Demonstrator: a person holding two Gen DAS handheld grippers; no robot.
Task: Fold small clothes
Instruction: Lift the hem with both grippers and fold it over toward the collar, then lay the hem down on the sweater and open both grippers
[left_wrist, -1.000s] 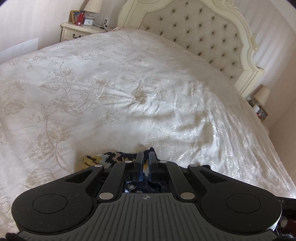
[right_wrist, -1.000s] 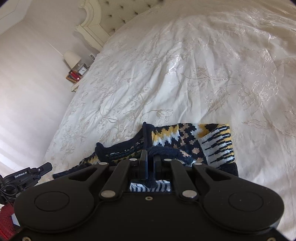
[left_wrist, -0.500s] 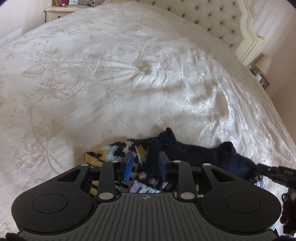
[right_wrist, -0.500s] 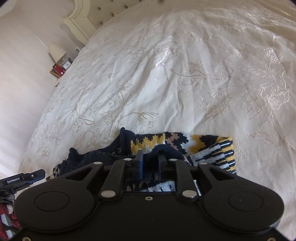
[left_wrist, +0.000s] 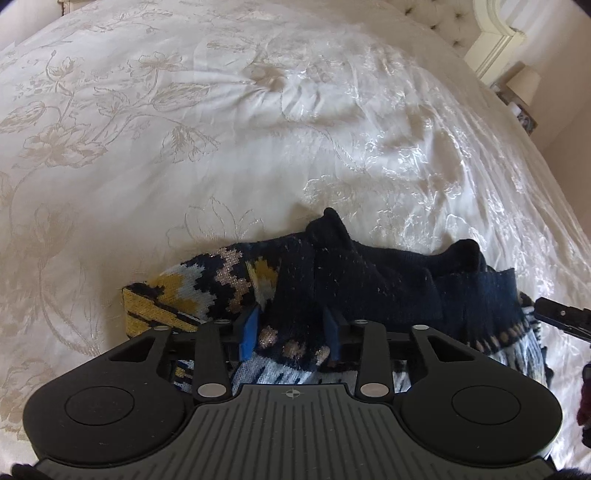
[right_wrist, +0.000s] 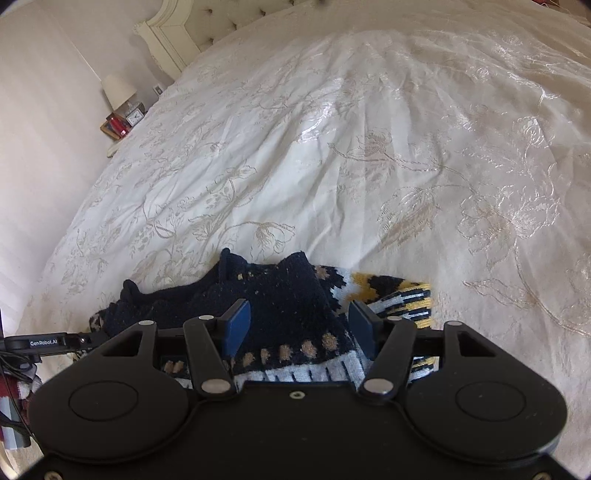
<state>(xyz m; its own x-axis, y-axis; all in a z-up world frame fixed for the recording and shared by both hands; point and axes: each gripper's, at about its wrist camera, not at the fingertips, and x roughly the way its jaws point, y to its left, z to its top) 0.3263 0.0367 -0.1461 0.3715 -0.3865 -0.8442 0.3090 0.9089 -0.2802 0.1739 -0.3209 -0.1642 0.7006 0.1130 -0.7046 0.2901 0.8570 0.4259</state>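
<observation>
Lying bunched on bed (left_wrist: 229, 122) near its front edge: knit sweater (left_wrist: 362, 280) — navy, yellow-white-tan zigzag pattern, striped hem, fuzzy pilled texture. Bedspread cream satin, embroidered floral, wrinkled. Left claw (left_wrist: 290, 334) jaws narrow, just closing slightly; knit fold between blue pads, grip not evident. Right claw (right_wrist: 299, 326) jaws wide, just opening — sweater under and between pads, not pinched. Tufted headboard (right_wrist: 207, 26), lamp (right_wrist: 118, 90), clock on nightstand beyond.

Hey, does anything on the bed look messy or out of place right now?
Only the sweater: it lies bunched on the bedspread, with dark folds humped up and the patterned edge skewed rather than squared. Nothing looks spilled or damaged.
</observation>
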